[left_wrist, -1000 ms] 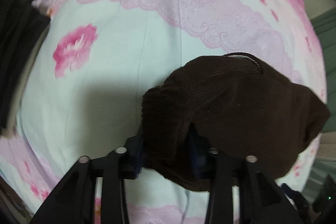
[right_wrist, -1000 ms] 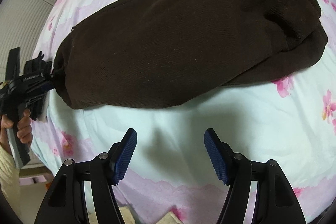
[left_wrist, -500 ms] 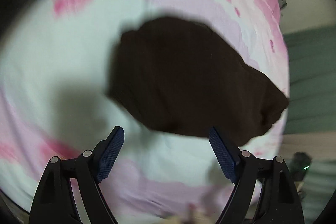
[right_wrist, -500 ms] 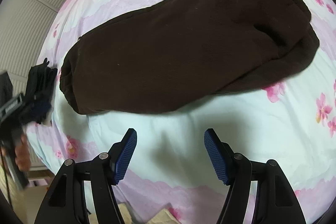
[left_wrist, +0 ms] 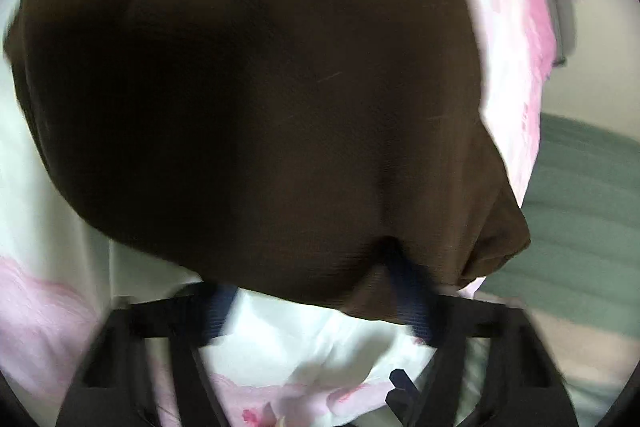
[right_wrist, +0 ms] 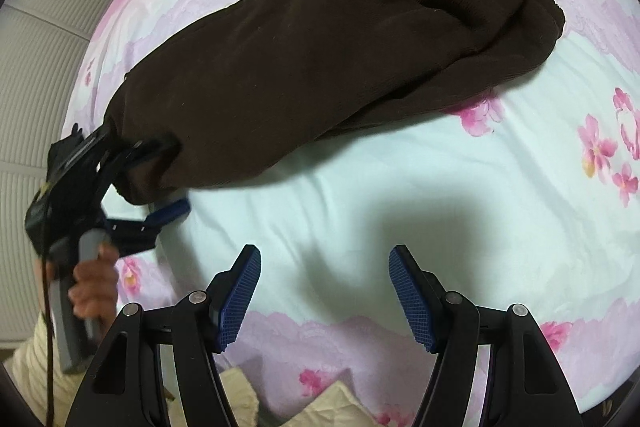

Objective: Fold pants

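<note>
pants: the brown pants (right_wrist: 320, 59) lay lengthwise on the flowery bedsheet (right_wrist: 440, 187), just ahead of the right gripper, waistband end off to its far right

left gripper: the left gripper (right_wrist: 160, 183) had its jaws closing around the cuff end of the pants; fabric sat between the blue pads, but blur means I couldn't tell if it was actually pinched

right gripper: the right gripper (right_wrist: 325, 297) hung over bare sheet, jaws spread, nothing in them

hand: a hand (right_wrist: 94, 287) gripped the left tool's handle

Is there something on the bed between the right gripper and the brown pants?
Nothing visible does. Between the open right gripper and the brown pants lies only bare flowered bedsheet. The left gripper is at the pants' cuff end, off to the side, not in that path.
</note>
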